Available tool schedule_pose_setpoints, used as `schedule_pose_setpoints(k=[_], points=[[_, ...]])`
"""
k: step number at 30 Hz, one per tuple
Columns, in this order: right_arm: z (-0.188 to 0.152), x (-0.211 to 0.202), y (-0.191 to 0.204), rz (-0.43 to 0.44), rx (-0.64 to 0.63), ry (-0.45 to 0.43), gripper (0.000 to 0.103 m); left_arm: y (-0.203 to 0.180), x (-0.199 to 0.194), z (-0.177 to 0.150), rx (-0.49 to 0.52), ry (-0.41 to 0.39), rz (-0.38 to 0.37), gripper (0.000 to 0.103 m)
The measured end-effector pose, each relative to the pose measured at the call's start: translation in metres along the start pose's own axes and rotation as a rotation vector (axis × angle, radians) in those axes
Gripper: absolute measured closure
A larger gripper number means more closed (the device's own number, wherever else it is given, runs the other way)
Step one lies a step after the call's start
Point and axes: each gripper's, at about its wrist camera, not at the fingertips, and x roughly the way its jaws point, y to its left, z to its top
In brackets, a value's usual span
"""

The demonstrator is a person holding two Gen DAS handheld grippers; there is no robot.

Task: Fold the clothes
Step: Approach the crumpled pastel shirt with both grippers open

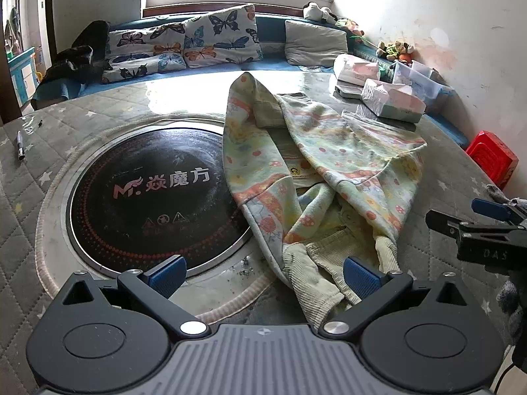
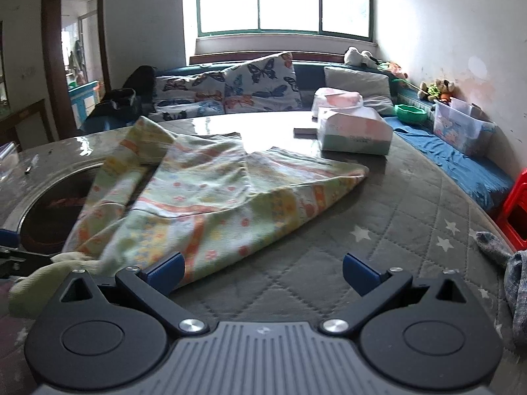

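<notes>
Both grippers, left gripper and right gripper, jaws wide, empty; printed garment rumpled on table; flatten before folding.

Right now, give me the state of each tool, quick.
Left tool: open, holding nothing; the patterned garment lies between and past its fingers.
Right tool: open, holding nothing, at the garment's near edge.

pale green floral garment, grey star-quilted table cover, butterfly-print pillows
</notes>
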Motion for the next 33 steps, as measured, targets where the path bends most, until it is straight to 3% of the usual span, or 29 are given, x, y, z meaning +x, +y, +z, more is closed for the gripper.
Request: schedule_pose_setpoints(k=[5, 13, 33], points=[[-0.003, -0.001, 0.010, -0.026, -0.033, -0.003, 0.000, 0.001, -0.004, -0.003, -0.006, 0.000, -0.008, 0.000], [-0.009, -0.015, 0.017, 0.038, -0.018, 0.005, 0.000, 0.007, -0.011, -0.013, -0.033, -0.011, -0.026, 0.000], [-0.018, -0.030, 0.026, 0.069, -0.025, 0.016, 0.000, 0.005, -0.021, -0.029, -0.026, -0.012, 0.018, 0.000]])
